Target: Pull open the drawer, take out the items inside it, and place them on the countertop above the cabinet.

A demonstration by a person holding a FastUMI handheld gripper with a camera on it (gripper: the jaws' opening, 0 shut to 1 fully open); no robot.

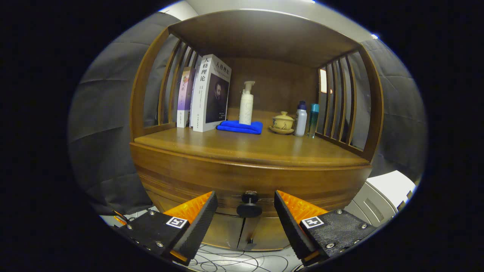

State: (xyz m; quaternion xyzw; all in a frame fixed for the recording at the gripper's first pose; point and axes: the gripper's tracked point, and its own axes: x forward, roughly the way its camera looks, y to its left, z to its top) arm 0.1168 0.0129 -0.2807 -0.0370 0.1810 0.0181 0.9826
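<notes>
While its ridged fingers stand spread, the hand-held gripper (245,211) frames the round dark knob (249,206) of the closed, curved wooden drawer (211,185), beneath the smooth desk (245,149).

Gripper (245,206): two wedge-shaped fingers (200,223), jaws standing apart, inner faces finely textured like grip foam; ribbed, ridged panels on outer sloping sides behind tips; flat matte mounting plates (157,226) at finger bases, each fixed with several round silver screws (330,245) near corners; small square black-and-white fiducial marker (177,222) stuck on top of each plate, one per finger; thin cable visible at outer edge of left plate; both fingers symmetrical, tapering toward blunt squared tips
</notes>
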